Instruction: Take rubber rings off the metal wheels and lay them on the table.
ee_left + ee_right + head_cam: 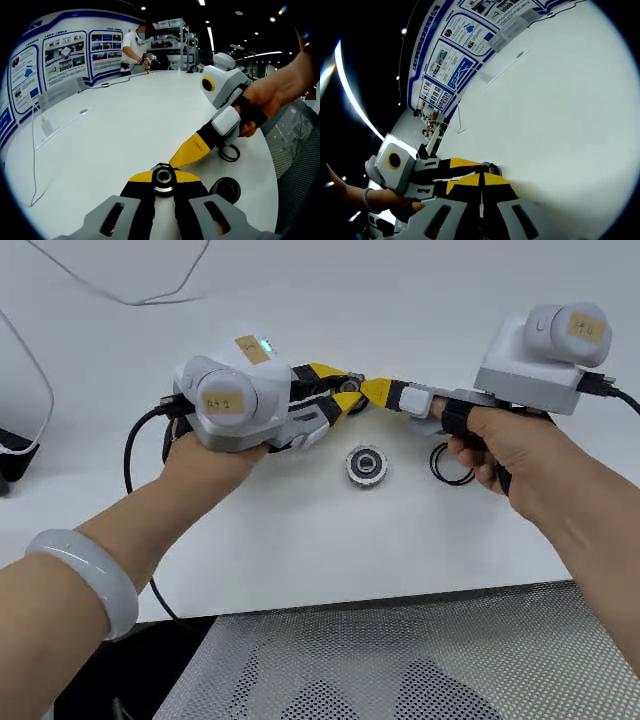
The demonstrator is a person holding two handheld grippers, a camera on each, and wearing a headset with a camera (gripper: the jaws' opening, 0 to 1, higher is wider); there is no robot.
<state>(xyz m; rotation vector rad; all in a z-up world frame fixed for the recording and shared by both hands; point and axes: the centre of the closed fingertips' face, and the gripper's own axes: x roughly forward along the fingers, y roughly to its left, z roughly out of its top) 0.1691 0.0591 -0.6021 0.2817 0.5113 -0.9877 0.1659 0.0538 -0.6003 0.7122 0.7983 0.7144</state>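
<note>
My left gripper (345, 392) (163, 175) is shut on a small metal wheel (163, 177), held above the white table (300, 540). My right gripper (372, 390) (481, 176) comes in from the right with its yellow jaws shut, and its tips touch the held wheel's rim. Whether they pinch the wheel's rubber ring cannot be told. In the left gripper view the right gripper (189, 149) slants down to the wheel. A second wheel (367, 465) (227, 189) with a dark ring lies on the table below the jaws. Loose black rubber rings (450, 462) (230, 152) lie to its right.
The table's front edge (350, 602) runs just above a mesh surface (400, 670). A thin cable (130, 300) curls at the far left of the table, and a black cable (130, 455) hangs from the left gripper. A person (135, 47) works at the far end.
</note>
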